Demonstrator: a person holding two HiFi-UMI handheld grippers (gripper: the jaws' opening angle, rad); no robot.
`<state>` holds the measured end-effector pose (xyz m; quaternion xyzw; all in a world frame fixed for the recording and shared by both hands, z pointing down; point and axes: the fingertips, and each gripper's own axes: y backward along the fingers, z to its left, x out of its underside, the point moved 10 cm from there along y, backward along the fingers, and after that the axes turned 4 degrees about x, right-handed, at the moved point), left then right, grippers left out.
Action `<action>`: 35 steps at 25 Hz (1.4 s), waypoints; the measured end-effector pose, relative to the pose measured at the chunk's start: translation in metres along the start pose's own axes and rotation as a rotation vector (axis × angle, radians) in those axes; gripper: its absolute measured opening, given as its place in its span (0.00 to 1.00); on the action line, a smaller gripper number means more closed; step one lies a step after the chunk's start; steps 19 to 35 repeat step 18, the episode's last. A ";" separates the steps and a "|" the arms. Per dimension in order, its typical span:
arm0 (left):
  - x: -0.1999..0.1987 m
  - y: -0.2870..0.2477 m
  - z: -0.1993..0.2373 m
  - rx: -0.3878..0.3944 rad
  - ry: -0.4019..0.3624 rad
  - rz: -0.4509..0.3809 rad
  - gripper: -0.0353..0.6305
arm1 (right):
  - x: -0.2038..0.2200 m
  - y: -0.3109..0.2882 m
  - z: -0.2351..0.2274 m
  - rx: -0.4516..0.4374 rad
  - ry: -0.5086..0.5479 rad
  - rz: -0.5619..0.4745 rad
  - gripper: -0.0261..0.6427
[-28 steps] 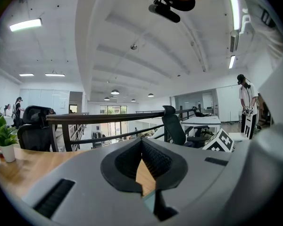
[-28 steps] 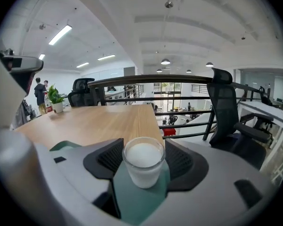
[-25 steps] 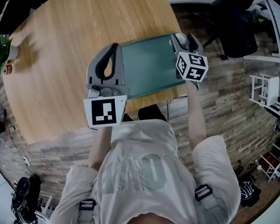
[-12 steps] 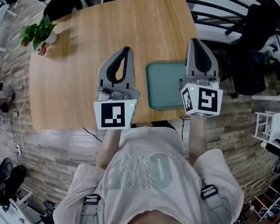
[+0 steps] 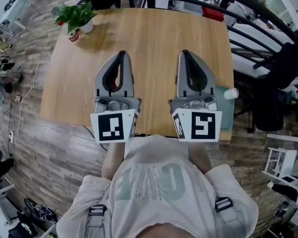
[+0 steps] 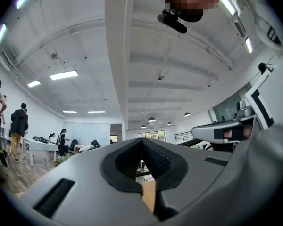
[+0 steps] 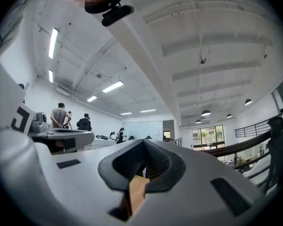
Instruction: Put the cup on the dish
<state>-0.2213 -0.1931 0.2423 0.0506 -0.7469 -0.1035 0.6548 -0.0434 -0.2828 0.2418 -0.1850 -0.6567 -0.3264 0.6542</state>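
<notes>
A small white cup stands at the far right corner of a teal dish near the table's right edge; my right gripper hides most of the dish. My left gripper and right gripper are side by side above the wooden table, pointing away from me, both shut and empty. The right one is left of the cup and apart from it. Both gripper views tilt up at the ceiling, with the left gripper's and the right gripper's tips meeting on nothing.
A potted plant stands at the table's far left corner. A black railing and dark chairs lie beyond the right side. Several people stand far off in the room in both gripper views.
My right gripper has left the cup at the dish's corner, shut, and come over beside the left gripper. The head view has swung, so the dish now lies at the right.
</notes>
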 end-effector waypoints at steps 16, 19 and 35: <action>-0.012 0.016 0.015 -0.013 -0.023 -0.046 0.06 | 0.009 -0.010 0.022 -0.038 -0.030 0.041 0.07; -0.014 0.016 0.014 -0.003 -0.013 -0.066 0.06 | 0.010 -0.010 0.023 -0.039 -0.030 0.047 0.07; -0.014 0.016 0.014 -0.003 -0.013 -0.066 0.06 | 0.010 -0.010 0.023 -0.039 -0.030 0.047 0.07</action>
